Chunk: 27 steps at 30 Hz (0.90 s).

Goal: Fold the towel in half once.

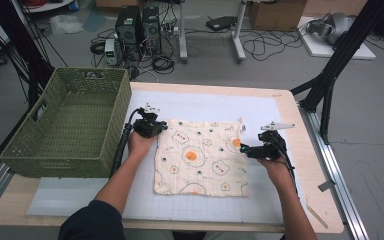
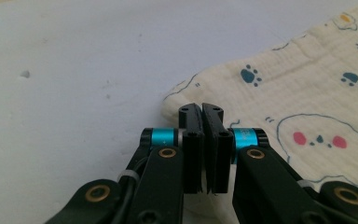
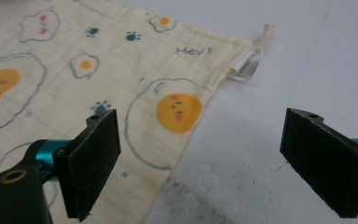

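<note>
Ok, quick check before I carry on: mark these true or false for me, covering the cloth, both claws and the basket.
1. The left claw is shut at a corner of the cloth. True.
2. The right claw is clamped on the cloth. False: its jaws stand wide open, straddling the cloth's edge.
3. The cloth lies spread flat on the table. True.
4. The cloth is inside the green basket. False: the basket stands beside it, on the table's left.
5. The cloth's white label is at a corner. True.
</note>
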{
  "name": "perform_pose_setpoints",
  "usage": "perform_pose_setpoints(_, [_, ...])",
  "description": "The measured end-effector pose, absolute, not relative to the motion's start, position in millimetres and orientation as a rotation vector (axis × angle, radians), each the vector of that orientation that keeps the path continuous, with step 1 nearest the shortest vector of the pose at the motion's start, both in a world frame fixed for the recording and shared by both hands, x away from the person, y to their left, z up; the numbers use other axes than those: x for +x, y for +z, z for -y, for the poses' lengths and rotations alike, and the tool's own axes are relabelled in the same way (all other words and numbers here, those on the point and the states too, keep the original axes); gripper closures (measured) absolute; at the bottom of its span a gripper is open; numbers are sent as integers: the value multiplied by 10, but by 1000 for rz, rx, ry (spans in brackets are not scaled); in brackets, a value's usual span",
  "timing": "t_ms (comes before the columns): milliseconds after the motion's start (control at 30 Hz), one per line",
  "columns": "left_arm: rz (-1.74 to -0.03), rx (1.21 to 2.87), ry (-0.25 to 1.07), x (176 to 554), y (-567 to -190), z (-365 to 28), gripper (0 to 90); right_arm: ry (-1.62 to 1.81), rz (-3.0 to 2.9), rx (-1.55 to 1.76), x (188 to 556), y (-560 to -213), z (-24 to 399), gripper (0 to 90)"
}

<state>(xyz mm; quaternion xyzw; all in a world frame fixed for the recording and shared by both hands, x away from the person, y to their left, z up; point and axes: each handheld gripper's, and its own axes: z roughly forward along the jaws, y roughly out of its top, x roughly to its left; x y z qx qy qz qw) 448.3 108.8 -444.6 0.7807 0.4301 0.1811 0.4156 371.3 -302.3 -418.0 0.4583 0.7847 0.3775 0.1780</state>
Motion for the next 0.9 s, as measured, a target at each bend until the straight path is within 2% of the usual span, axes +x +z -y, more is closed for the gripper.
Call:
perform_pose_setpoints(133, [-1081,1965,456,4481,-4446,-1083,863,1023,-2226,1310,3921,-4250,2949,178])
perform_pose_setpoints(467, [-1085,1966,456,4469,-4428,-1088,864,1007,-2247,1256,4291,-4286,2751,478])
perform_pose_setpoints(533, [-1088,1960,455,4468,-4425,-1090,865,945,-2245,1265,4374,-4299,2699,515])
perform_pose_setpoints(667, [-1094,1953,448,4470,-4414,-1109,865,879,-2264,1275,4491,-4317,2613,517])
perform_pose_setpoints(767, [-1096,1951,442,4465,-4408,-1115,865,824,-2298,1274,4544,-4361,2556,567])
perform_pose_setpoints(833, [-1094,1952,444,4462,-4405,-1119,865,835,-2296,1275,4549,-4362,2543,636])
perform_pose_setpoints(900, [-1099,1951,441,4461,-4403,-1125,866,832,-2288,1303,4539,-4354,2530,790])
